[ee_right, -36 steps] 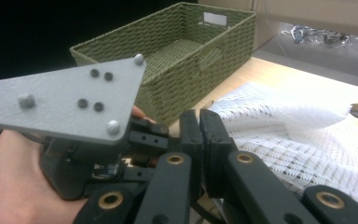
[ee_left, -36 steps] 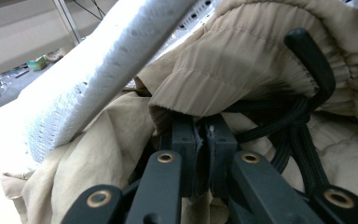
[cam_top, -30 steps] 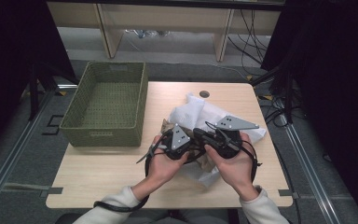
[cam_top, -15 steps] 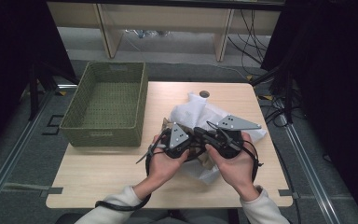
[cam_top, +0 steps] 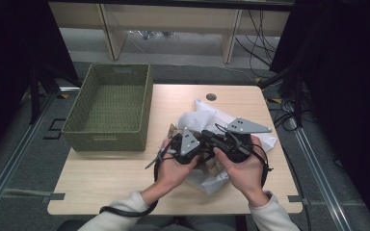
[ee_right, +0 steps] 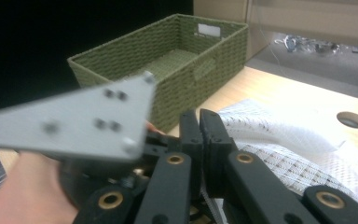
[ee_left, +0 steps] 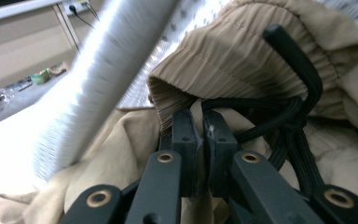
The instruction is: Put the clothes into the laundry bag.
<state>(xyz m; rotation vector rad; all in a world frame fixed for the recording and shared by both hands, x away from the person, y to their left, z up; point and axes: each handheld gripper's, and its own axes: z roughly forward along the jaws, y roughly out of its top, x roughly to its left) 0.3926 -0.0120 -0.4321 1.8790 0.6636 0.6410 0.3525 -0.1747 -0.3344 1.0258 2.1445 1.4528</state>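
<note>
A tan garment point(ee_left: 242, 56) with a black drawstring point(ee_left: 279, 126) lies bunched with a white mesh cloth point(cam_top: 200, 118) on the right half of the wooden table point(cam_top: 106, 168). Both hands hold their grippers close together over this pile. In the left gripper view, my left gripper point(ee_left: 199, 128) is shut on a fold of the tan garment beside the drawstring; the high view also shows that left gripper point(cam_top: 185, 144). My right gripper point(ee_right: 198, 126) is shut and points toward the basket, with the mesh cloth point(ee_right: 289, 140) behind it. From above, the right gripper point(cam_top: 207, 135) sits next to the left one.
A green woven basket point(cam_top: 108, 108) stands on the table's left half, with nothing visible inside. A round cable hole point(cam_top: 211, 96) sits near the far edge. Bare wood lies in front of the basket. Cables and shelving stand beyond the table.
</note>
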